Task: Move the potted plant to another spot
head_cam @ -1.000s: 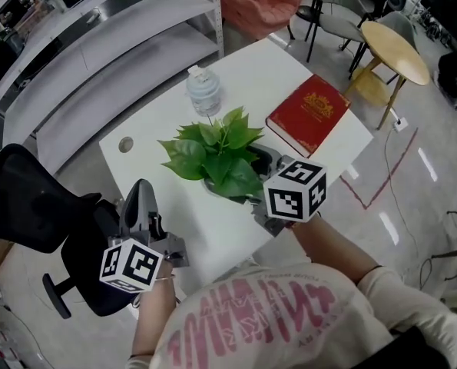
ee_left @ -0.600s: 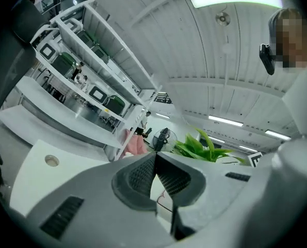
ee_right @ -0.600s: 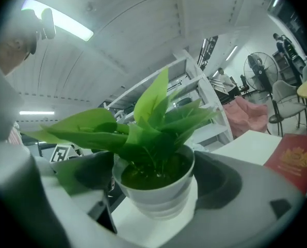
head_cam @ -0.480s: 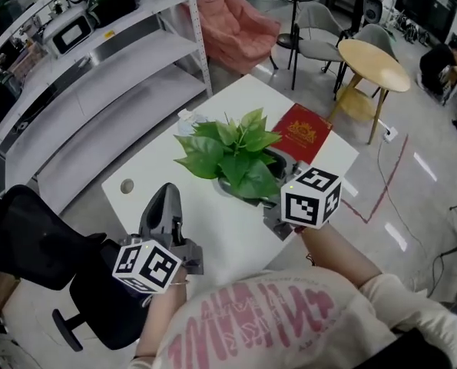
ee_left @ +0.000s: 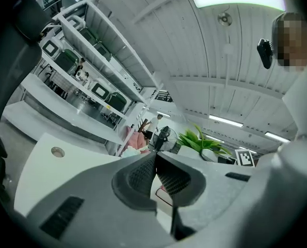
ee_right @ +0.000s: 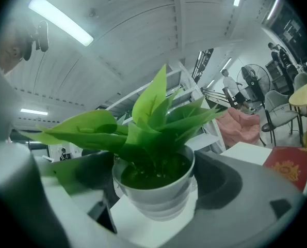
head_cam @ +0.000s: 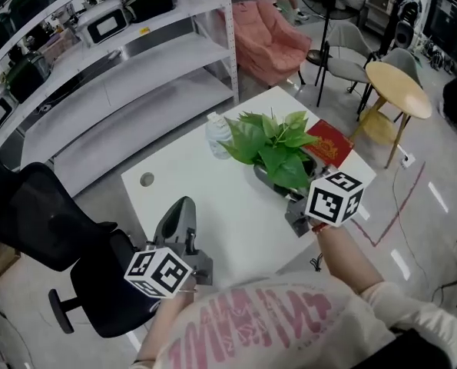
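Right gripper (ee_right: 154,177) has the potted plant (head_cam: 274,141), broad green leaves in a round white pot. Its right gripper view shows the two grey jaws spread to the pot's width, one pressed against each side of the white wall. The leaves fan up and out over the jaws. White tabletop shows just under the pot, but whether the base touches it or hangs clear, I cannot tell.

From the head view, the plant is over the right part of the white rectangular table (head_cam: 197,183), near its far right corner. It is just beside the red hardback book (head_cam: 329,143) with the gold emblem, and its leaves overlap the book's near edge. The clear plastic water bottle (head_cam: 218,135) stands just to the plant's left.

Left gripper (head_cam: 183,207) is off the job, held at the table's near edge and well apart from the plant. Its own view shows the ribbed pads pressed together with nothing between them.

Around the table: a black office chair (head_cam: 44,229) at the left, grey metal shelving (head_cam: 136,44) behind, a pink armchair (head_cam: 270,37) and a round wooden side table (head_cam: 397,79) further back.
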`<move>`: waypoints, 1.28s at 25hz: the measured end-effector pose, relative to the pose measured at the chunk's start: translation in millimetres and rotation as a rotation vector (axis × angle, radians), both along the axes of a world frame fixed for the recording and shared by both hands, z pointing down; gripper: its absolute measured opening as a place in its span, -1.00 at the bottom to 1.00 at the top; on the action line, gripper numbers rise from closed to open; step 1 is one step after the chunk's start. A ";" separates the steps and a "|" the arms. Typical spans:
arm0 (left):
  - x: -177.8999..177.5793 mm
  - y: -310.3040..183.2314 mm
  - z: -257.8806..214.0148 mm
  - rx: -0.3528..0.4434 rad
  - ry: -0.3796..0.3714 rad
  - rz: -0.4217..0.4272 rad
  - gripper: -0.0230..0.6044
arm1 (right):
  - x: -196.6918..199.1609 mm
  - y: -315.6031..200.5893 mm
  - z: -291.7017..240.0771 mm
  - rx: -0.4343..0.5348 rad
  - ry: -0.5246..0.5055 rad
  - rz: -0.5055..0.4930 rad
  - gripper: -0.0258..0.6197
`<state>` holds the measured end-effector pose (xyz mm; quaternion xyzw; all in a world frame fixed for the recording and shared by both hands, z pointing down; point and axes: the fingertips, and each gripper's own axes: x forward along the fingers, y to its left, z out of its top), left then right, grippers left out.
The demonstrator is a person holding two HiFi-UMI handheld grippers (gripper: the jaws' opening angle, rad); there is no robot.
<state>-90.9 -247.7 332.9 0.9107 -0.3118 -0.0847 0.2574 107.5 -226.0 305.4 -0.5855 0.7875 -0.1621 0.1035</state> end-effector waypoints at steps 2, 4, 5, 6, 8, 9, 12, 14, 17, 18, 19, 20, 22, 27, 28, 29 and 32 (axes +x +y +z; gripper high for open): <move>-2.2 0.3 3.1 -0.010 0.003 -0.010 -0.92 | -0.6 -0.2 2.2 -0.002 -0.002 -0.002 0.61; -2.5 -1.5 2.8 -0.019 0.010 -0.016 -0.92 | 0.5 0.4 2.4 -0.010 0.000 -0.002 0.62; -2.3 -3.1 1.5 -0.024 0.016 -0.018 -0.92 | 1.6 0.4 1.7 -0.014 0.000 -0.002 0.61; -2.2 -4.8 -0.4 -0.029 0.023 -0.017 -0.92 | 2.9 0.2 0.6 -0.019 0.000 -0.001 0.61; -2.5 -8.0 -4.5 -0.037 0.028 -0.015 -0.92 | 5.1 -1.3 -1.1 -0.029 -0.001 0.002 0.61; -2.8 -8.8 -5.7 -0.039 0.026 -0.015 -0.92 | 6.0 -2.2 -0.8 -0.033 -0.004 0.003 0.62; -2.1 -5.9 -3.8 -0.038 0.014 -0.021 -0.92 | 8.6 -4.0 5.5 -0.041 -0.012 0.000 0.61; -0.9 -3.0 -0.8 -0.031 0.010 -0.035 -0.92 | 11.9 -5.0 10.8 -0.044 -0.010 -0.011 0.61; -1.9 -5.4 3.1 -0.029 0.014 -0.075 -0.92 | 18.2 -10.8 15.4 -0.045 -0.001 -0.027 0.61; -1.8 -6.3 4.6 -0.029 0.014 -0.087 -0.92 | 20.1 -13.1 16.4 -0.043 0.003 -0.033 0.61; -1.3 -6.5 6.6 -0.028 0.013 -0.097 -0.92 | 22.1 -15.3 17.8 -0.041 0.008 -0.039 0.61; -0.4 -6.1 8.8 -0.025 0.010 -0.105 -0.92 | 24.2 -17.4 19.7 -0.039 0.011 -0.045 0.61; 1.9 -5.3 12.3 -0.018 0.007 -0.128 -0.92 | 29.5 -21.2 24.5 -0.035 0.009 -0.059 0.61; 21.6 -12.6 13.8 -0.025 0.029 -0.231 -0.92 | 52.6 -37.7 31.5 -0.054 0.017 -0.130 0.61; 30.7 -13.6 13.9 -0.030 0.030 -0.243 -0.92 | 58.6 -41.8 31.4 -0.060 0.017 -0.145 0.61; 41.0 -14.3 14.3 -0.036 0.031 -0.253 -0.92 | 64.7 -45.7 31.0 -0.065 0.018 -0.160 0.61; 74.5 -16.9 15.4 -0.066 0.035 -0.280 -0.92 | 83.7 -56.0 28.3 -0.082 0.022 -0.211 0.61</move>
